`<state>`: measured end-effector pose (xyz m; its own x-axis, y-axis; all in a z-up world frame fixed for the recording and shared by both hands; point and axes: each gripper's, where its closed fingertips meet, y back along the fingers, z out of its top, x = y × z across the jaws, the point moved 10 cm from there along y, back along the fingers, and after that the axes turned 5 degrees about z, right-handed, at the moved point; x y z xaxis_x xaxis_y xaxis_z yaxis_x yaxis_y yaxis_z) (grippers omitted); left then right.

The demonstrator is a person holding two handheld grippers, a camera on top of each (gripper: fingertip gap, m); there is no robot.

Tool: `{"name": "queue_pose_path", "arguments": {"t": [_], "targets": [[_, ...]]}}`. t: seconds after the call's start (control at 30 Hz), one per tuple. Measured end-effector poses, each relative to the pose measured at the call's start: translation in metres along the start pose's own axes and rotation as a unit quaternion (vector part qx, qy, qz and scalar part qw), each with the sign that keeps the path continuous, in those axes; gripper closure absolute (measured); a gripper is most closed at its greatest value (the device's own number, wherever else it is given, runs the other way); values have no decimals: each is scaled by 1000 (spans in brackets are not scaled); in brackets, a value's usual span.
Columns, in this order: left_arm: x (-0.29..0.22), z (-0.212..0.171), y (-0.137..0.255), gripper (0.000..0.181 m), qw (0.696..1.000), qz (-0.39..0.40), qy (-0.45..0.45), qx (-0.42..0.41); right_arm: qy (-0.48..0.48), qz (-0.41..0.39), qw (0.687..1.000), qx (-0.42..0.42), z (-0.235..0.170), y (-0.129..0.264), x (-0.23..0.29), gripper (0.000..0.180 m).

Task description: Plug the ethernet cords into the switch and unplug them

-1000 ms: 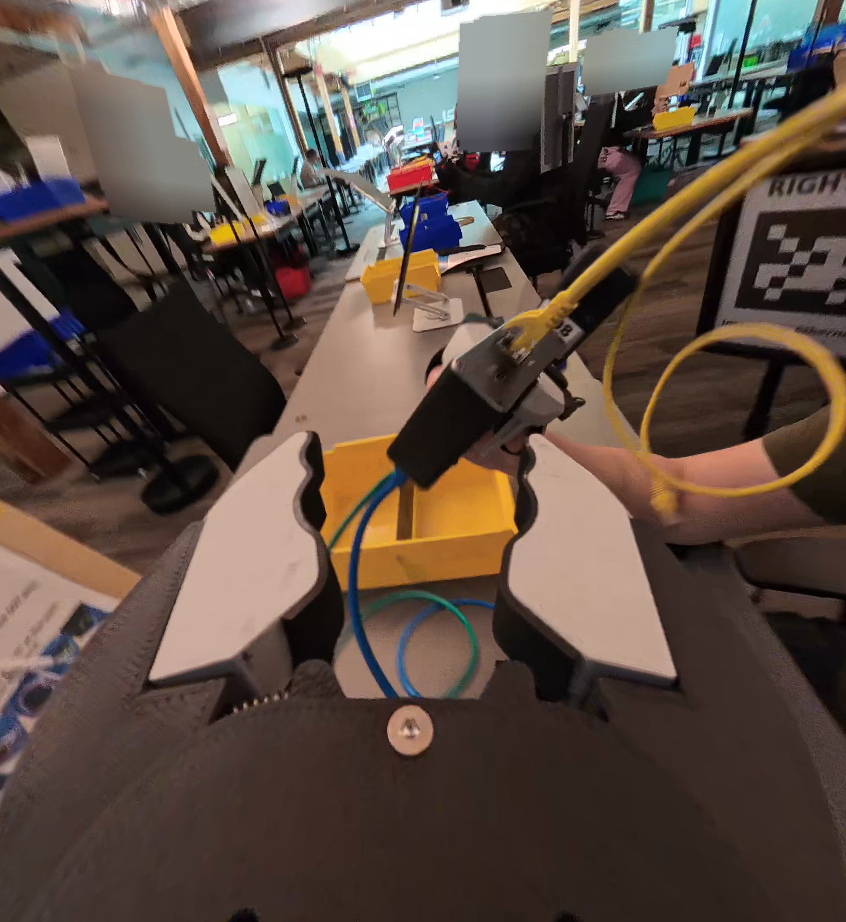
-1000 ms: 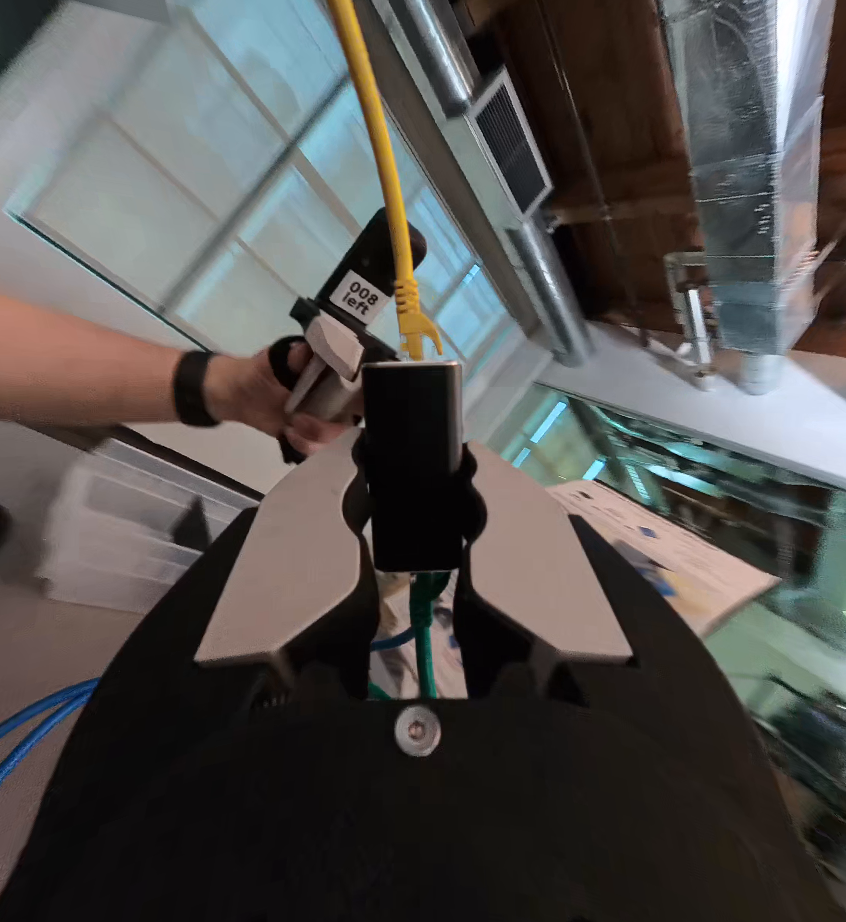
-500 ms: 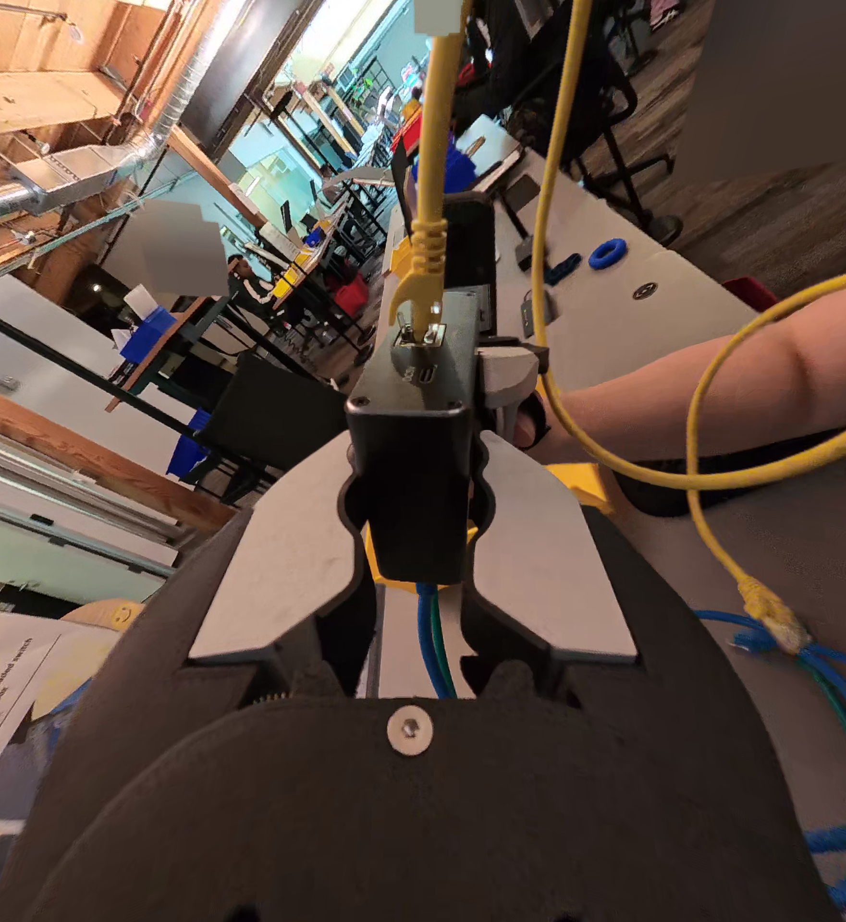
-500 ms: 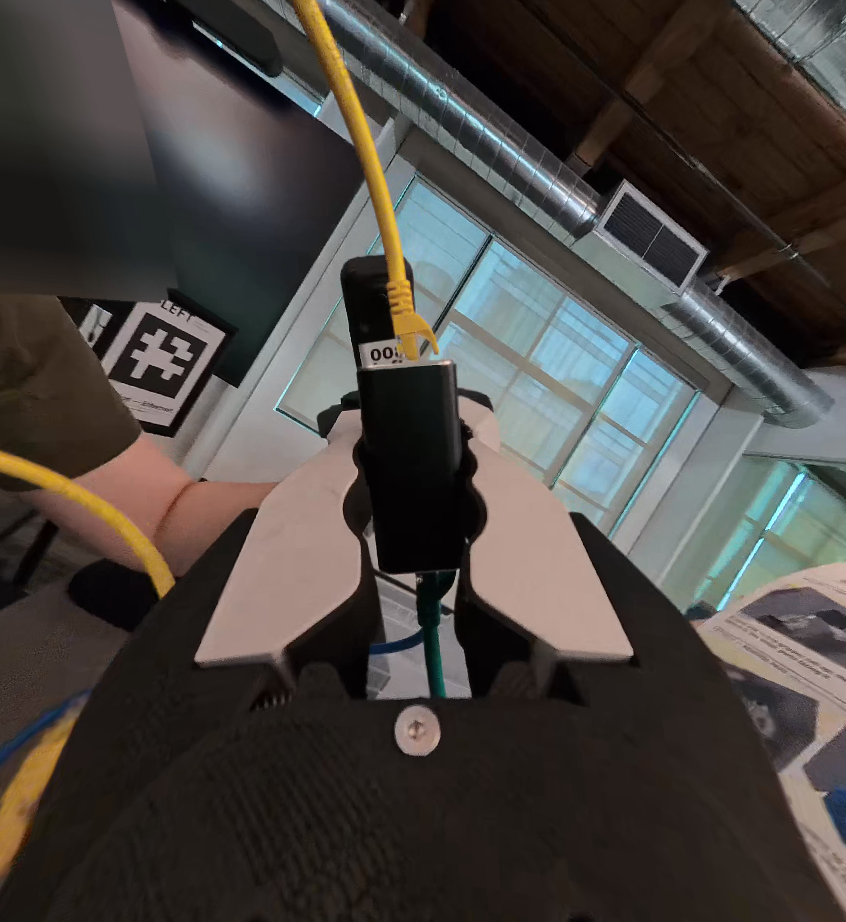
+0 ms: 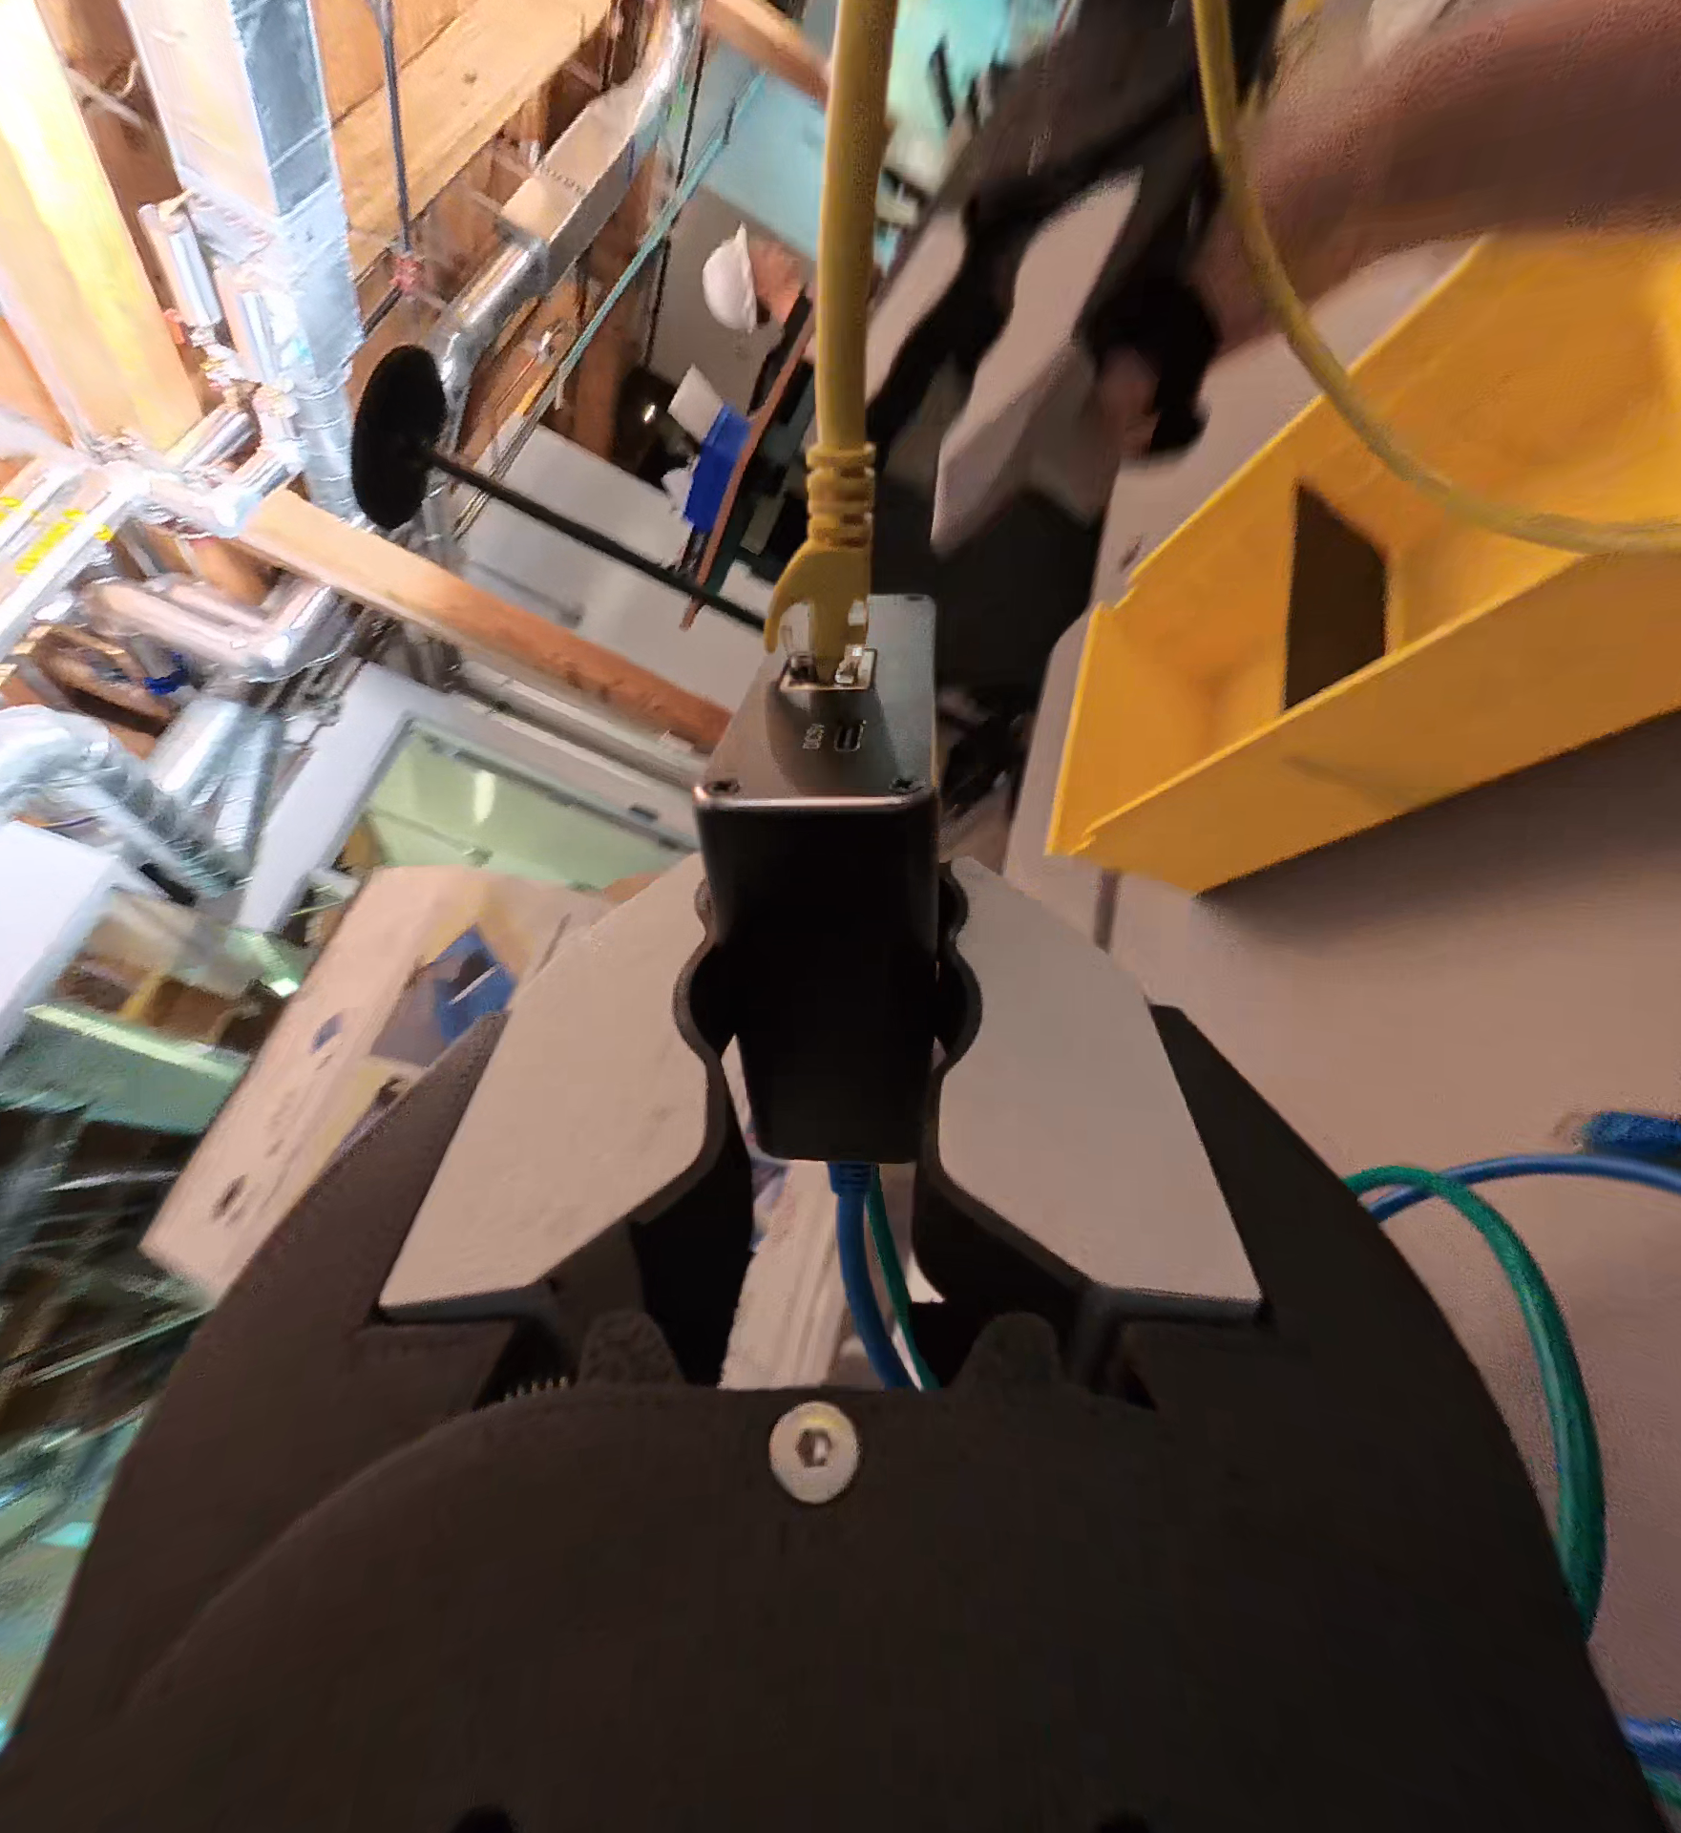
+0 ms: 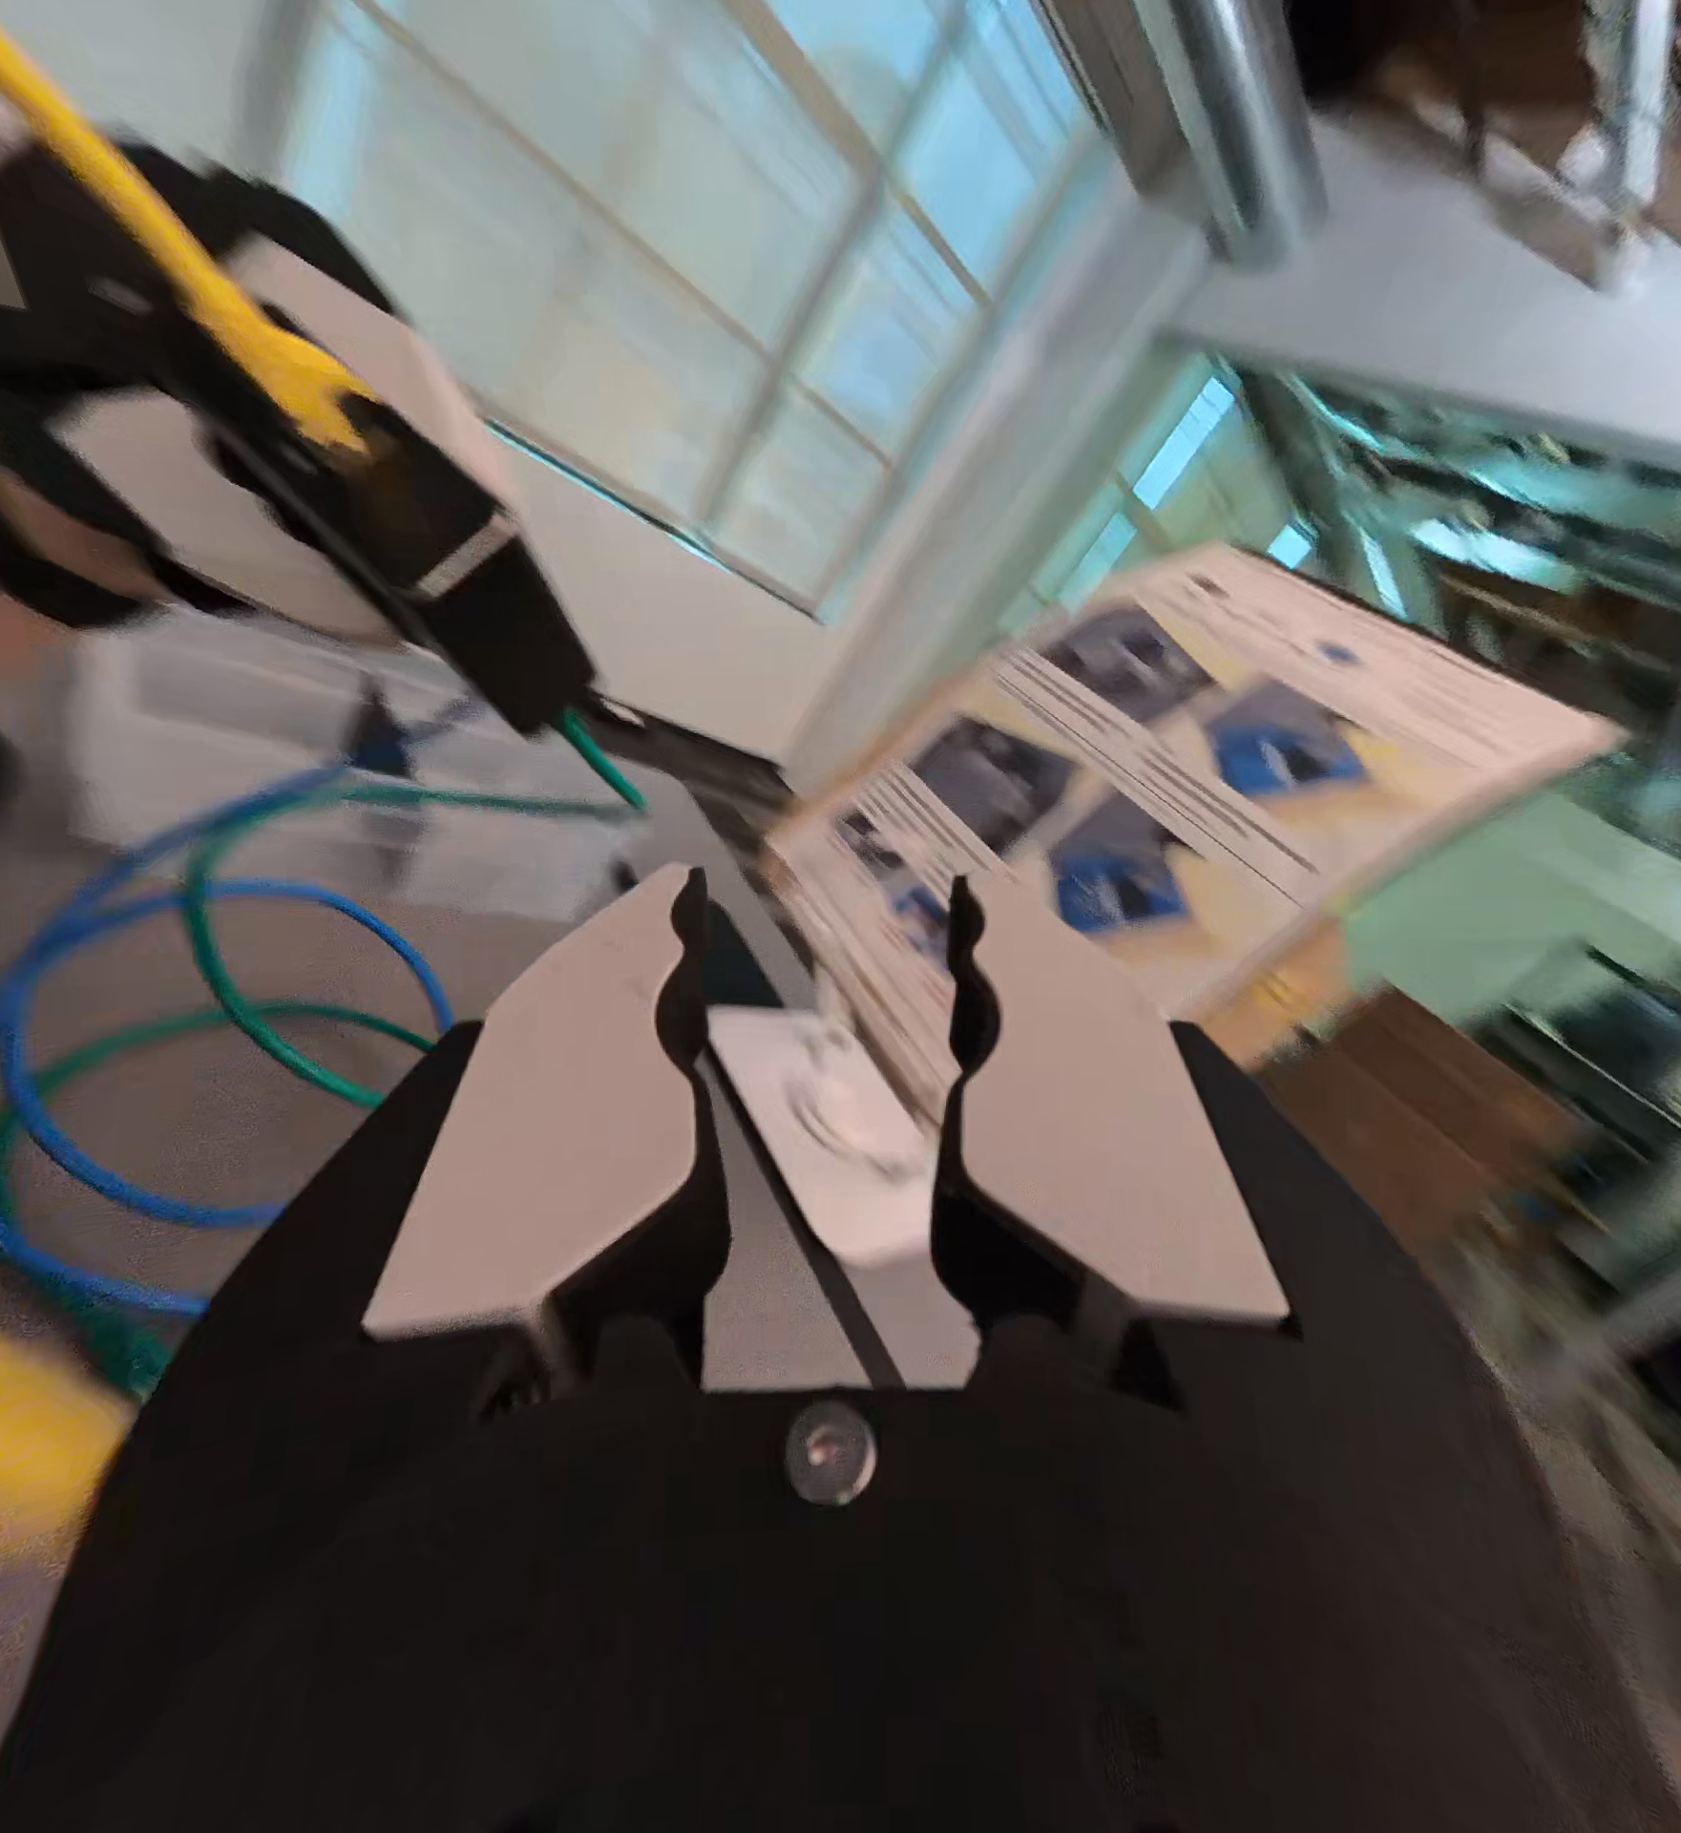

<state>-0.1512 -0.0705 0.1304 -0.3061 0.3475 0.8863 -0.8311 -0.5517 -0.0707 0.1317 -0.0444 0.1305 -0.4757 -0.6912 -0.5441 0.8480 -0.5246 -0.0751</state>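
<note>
Released by the right gripper (image 6: 821, 977), now spread empty, switch (image 5: 821, 952) sits pinched in left gripper (image 5: 821, 977); yellow cord (image 5: 841, 298) plugged in, yellow bin (image 5: 1471, 635) beside.

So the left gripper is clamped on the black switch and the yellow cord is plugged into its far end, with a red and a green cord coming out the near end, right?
Not red. The left wrist view shows a blue cord beside the green cord at the near end. The left gripper is clamped on the switch, yellow cord plugged in.

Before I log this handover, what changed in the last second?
The switch passed from the right hand-held gripper, which let go, opened and backed away, to the left hand-held gripper, which closed on it. Unchanged: the yellow cord stays plugged into its far end, blue cord and green cord into its near end.
</note>
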Motion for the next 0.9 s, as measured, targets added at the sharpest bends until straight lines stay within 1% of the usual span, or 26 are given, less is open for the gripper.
{"name": "queue_pose_path", "arguments": {"t": [0.03,0.1,0.13,0.2,0.23,0.27,0.33,0.4,0.47,0.53,0.63,0.77,0.83,0.9], "targets": [[2,-5,-1,144,999,9,-22,23,-2,-38,999,22,-1,14,-9,133],[5,-14,-1,144,996,18,-57,61,-11,-101,995,20,5,46,-22,139],[5,-18,0,144,995,22,-73,71,0,-127,992,16,13,59,-24,143],[5,-29,0,145,991,23,-94,91,63,-156,985,28,36,72,-14,144],[4,-33,-1,144,990,20,-100,102,106,-160,980,53,48,70,-4,144],[4,-37,-2,144,987,19,-111,113,148,-158,972,86,58,62,6,144],[2,-42,-4,144,981,21,-133,136,209,-128,959,139,73,33,31,142],[0,-44,-7,144,977,16,-148,151,236,-58,959,144,80,-5,59,139],[-4,-43,-9,145,976,9,-154,154,255,-3,954,157,77,-40,83,137],[-8,-41,-11,145,976,2,-158,150,287,6,936,202,66,-63,96,137],[-13,-36,-14,145,976,-5,-166,144,317,-5,917,241,49,-79,97,139],[-20,-31,-17,145,974,-18,-178,140,345,4,907,244,41,-85,101,150],[-25,-28,-19,144,974,-24,-182,134,361,12,900,243,41,-86,105,152],[-28,-25,-21,144,974,-27,-185,130,358,18,902,241,41,-86,106,157]]}}
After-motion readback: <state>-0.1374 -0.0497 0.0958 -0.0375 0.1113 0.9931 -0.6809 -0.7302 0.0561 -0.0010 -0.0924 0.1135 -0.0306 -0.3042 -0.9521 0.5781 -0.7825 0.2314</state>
